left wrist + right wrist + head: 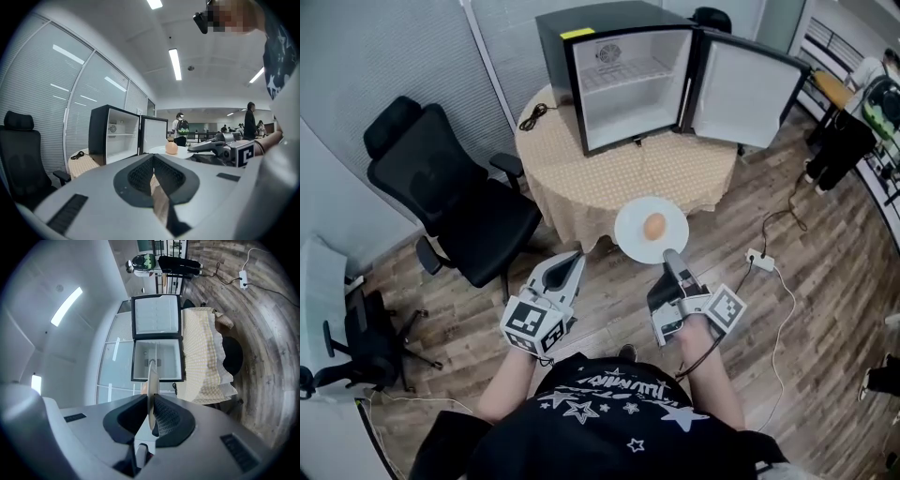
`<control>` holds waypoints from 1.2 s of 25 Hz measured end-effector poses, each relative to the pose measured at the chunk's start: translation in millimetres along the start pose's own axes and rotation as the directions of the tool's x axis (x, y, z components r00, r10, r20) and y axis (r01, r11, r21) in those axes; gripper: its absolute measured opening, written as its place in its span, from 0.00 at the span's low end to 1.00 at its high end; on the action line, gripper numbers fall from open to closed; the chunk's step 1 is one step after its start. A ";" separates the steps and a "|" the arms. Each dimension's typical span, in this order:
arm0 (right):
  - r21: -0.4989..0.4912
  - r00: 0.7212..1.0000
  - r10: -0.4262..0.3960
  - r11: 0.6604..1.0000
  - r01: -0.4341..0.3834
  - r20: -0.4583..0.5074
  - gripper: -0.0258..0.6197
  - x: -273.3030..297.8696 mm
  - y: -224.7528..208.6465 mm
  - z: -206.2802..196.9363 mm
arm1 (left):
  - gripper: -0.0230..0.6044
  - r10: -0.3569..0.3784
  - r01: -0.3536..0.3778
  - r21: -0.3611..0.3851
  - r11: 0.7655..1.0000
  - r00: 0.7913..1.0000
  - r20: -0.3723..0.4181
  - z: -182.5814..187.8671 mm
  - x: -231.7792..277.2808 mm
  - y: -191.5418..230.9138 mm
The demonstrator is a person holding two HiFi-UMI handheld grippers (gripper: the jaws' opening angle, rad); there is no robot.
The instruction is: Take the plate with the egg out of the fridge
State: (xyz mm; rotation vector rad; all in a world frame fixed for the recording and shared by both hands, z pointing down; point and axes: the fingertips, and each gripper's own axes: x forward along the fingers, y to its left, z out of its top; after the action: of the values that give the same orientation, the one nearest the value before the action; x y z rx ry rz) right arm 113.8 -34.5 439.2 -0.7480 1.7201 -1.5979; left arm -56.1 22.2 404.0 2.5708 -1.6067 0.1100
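A white plate [630, 234] carrying a brown egg [654, 226] hangs level in the air in front of the table, outside the fridge [628, 75]. My right gripper [672, 255] is shut on the plate's near rim. The right gripper view shows the plate [151, 380] edge-on between the pads. To the plate's left, my left gripper [572, 260] is shut and holds nothing. In the left gripper view, the egg [171, 148] and the right gripper [220, 145] lie beyond the shut left gripper [153, 176]. The fridge stands open with bare white shelves.
The fridge sits on a round table [675, 173] with a dotted cloth, its door [741, 94] swung out to the right. A black office chair [450, 197] stands left of the table. A power strip [760, 260] and cable lie on the wood floor at right.
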 end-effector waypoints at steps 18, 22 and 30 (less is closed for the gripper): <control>-0.041 0.996 -0.029 0.999 0.033 0.082 0.12 -19.7 13.0 -88.7 | 0.05 -0.047 0.048 -0.020 0.999 0.999 0.011 -10.6 -87.1 50.9; -0.040 0.995 -0.028 0.999 0.032 0.092 0.12 -19.1 18.2 -102.8 | 0.05 -0.050 0.050 -0.028 0.998 0.999 0.013 -12.0 -103.8 59.3; -0.036 0.995 -0.040 0.998 0.043 0.091 0.12 -20.2 17.2 -135.3 | 0.05 -0.064 0.065 -0.028 0.997 0.998 0.014 -11.3 -128.5 71.3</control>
State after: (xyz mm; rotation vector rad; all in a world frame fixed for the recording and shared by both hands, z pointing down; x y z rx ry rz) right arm 20.0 66.1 428.0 -0.8666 1.6837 -1.5386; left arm -176.5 107.2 403.8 2.6041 -1.5161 0.0644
